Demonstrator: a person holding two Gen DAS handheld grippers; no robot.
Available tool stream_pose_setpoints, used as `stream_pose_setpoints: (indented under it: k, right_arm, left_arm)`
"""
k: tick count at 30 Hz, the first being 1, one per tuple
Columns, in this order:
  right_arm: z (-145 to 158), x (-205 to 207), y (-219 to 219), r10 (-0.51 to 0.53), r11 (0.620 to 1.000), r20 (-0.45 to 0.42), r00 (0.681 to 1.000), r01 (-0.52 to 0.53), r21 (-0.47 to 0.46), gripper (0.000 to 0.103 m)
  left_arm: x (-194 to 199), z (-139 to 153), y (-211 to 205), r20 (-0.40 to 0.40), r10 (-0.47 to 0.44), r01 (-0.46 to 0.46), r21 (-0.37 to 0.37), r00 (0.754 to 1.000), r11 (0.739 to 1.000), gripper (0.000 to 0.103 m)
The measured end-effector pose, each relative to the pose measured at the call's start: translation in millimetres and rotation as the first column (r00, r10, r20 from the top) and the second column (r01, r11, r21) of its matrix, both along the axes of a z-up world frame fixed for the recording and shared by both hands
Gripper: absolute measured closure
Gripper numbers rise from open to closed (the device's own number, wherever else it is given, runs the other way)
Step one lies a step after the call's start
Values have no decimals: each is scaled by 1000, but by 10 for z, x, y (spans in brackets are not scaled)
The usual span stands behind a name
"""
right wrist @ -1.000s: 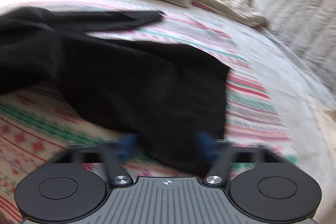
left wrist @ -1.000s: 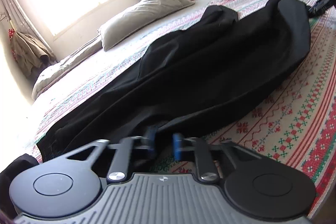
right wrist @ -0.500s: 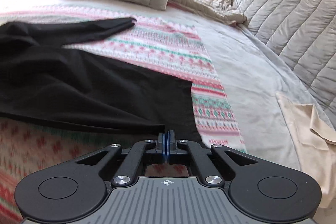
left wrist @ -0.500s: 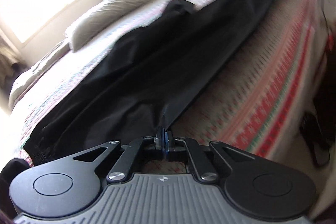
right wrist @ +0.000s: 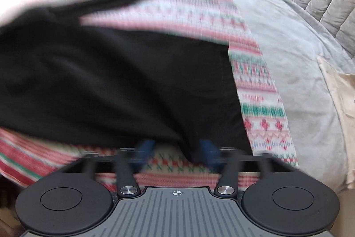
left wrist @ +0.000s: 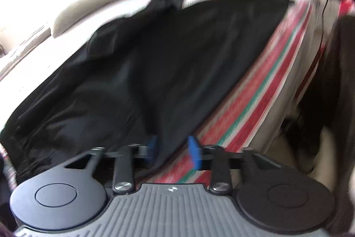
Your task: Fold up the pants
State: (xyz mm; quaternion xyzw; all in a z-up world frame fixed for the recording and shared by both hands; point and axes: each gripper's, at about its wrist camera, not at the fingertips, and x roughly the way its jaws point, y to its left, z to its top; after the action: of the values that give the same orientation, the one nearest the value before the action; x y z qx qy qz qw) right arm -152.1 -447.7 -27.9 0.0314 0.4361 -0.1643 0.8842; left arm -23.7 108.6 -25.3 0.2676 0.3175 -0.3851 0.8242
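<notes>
The bed (right wrist: pixel 299 54), under its patterned blanket (right wrist: pixel 259 90), carries the black pants (left wrist: pixel 155 63) stretched lengthwise along the near edge, their long axis running from the left gripper (left wrist: pixel 173 150) across to the right gripper (right wrist: pixel 175 153). Both sets of jaws are opening, cloth edge loose between the pads, gripped by neither. I'd let the fabric settle flat and straight before lifting clear, so the fold line stays true

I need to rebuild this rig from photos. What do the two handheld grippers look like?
Both match. The left gripper and right gripper each have a grey ribbed body with a small round crosshair mark, two black round discs at the sides, black linkage arms on silver pivot bolts, and blue pads on the jaws.
</notes>
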Motion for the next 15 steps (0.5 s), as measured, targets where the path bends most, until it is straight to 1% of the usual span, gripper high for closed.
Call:
stream_pose_setpoints:
  k: [3,5,7,9,10,13,15]
  right_arm:
    - [181,12,-111,-14,999,100,995,8,53,26]
    - [218,106,-235,-54,996,146,988,43,79,26]
    - [184,255,-364,-102,993,166,981,89,83,26]
    - [87,447,-524,-154,986,175,972,140,90,26]
    - [29,551,-604,-178,982,179,968,164,91,28]
    - [-154,786,-899,-250,967,189,950,234,100,31]
    - [-257,922,-1083,-291,956,201,935,275,101,36]
  left_arm:
    - [77,88,-248,-8,-8,7,-91,1000,996,40]
    - [144,98,-450,-19,-8,6,-136,1000,991,38]
    - [243,57,-726,-51,-21,12,-169,998,986,38]
    - [289,-47,-980,-62,-33,22,-176,998,984,38]
    - [293,-102,-1087,-70,-40,28,-176,997,984,38]
    - [347,-286,-1383,-106,-65,47,-170,992,984,38]
    - [334,-378,-1501,-115,-85,66,-158,990,985,37]
